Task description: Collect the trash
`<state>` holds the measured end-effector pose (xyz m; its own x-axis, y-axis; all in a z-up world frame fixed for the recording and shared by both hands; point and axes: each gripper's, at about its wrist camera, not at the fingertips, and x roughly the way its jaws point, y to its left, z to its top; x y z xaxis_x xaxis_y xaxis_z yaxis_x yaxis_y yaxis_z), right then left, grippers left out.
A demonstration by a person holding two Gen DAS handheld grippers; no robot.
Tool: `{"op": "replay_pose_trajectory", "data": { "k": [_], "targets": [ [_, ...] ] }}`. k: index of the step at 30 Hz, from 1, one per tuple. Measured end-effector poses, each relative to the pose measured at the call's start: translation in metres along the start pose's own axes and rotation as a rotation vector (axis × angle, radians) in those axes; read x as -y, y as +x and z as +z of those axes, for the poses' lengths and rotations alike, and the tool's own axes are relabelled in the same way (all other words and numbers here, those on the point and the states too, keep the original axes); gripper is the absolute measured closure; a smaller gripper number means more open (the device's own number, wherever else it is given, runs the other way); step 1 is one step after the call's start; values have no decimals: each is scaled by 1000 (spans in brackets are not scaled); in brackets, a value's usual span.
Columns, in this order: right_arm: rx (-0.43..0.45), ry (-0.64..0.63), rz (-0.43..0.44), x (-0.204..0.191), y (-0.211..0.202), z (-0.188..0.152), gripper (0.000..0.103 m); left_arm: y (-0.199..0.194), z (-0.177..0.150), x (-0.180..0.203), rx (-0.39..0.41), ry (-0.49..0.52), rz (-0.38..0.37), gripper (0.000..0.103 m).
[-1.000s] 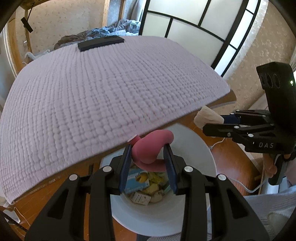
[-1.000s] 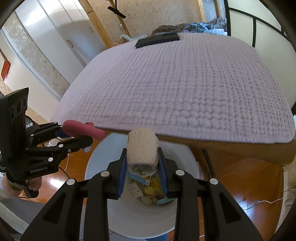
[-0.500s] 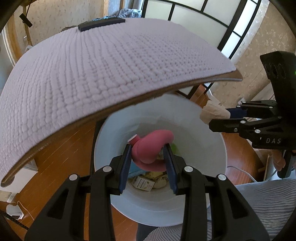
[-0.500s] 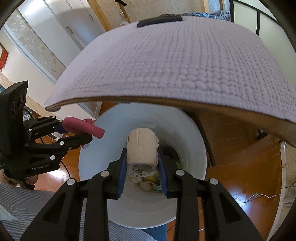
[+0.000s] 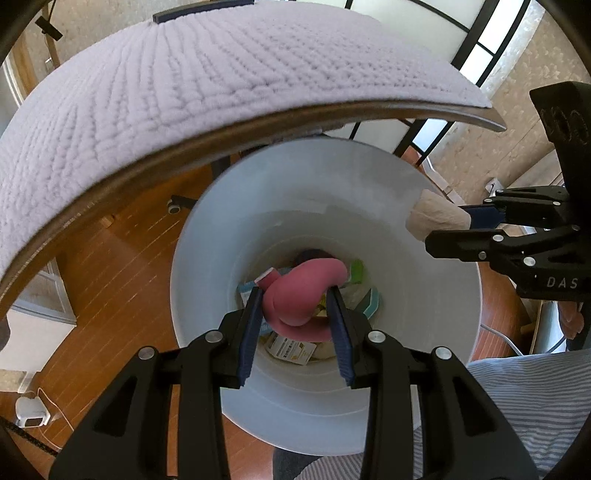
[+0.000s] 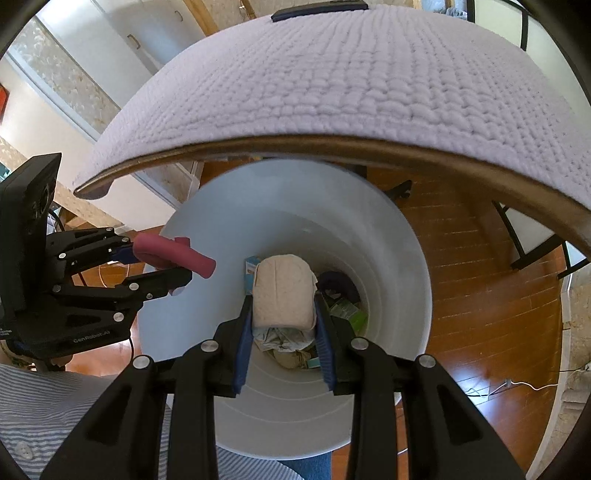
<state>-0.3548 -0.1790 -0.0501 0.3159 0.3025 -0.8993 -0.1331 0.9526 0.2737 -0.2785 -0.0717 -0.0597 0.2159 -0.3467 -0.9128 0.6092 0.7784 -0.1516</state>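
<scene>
My left gripper is shut on a curved pink piece of trash and holds it over the mouth of a white trash bin. My right gripper is shut on a beige crumpled wad above the same bin. The bin's bottom holds several cartons and wrappers. In the right wrist view the left gripper with the pink piece is at the bin's left rim. In the left wrist view the right gripper with the wad is at the right rim.
A table edge with a lilac quilted cover overhangs the bin's far side. A dark flat object lies on the cover's far end. The floor is wood, with black legs, a white cable and a small white device.
Both grippers have moved down and tilted towards the bin with their trash still held. The bin's inside fills more of both views, and the table edge now arcs above it.
</scene>
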Motion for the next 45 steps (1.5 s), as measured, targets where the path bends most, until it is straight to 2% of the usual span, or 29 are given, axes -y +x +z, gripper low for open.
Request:
{"op": "replay_pose_trajectory", "data": {
  "k": [4,6,15,18,24,27,32,34,38,45],
  "targets": [
    [-21,4,-4,1,9,7,71,8,-1,-1,-21,-3,-1,62],
    [-27,16,-15,2,12,10,54,7,0,-1,-26,-21,11,36],
    [18,56,-8,12,-6,10,34,-4,1,-7,-5,-26,4,36],
    [53,70,3,10,-19,15,33,-20,8,-7,25,-36,5,36],
    [202,102,-34,14,-70,37,32,-82,35,-10,203,-69,58,34],
    [310,144,-64,28,-104,59,32,-109,52,-23,290,-120,95,26],
    [429,153,-163,53,-138,98,32,-141,92,-60,406,-229,188,23],
    [459,155,-204,66,-146,119,32,-146,108,-77,420,-275,217,20],
    [494,177,-246,94,-149,157,31,-149,140,-110,452,-347,285,20],
    [452,232,-315,156,-110,210,27,-116,181,-160,435,-411,368,20]
  ]
}}
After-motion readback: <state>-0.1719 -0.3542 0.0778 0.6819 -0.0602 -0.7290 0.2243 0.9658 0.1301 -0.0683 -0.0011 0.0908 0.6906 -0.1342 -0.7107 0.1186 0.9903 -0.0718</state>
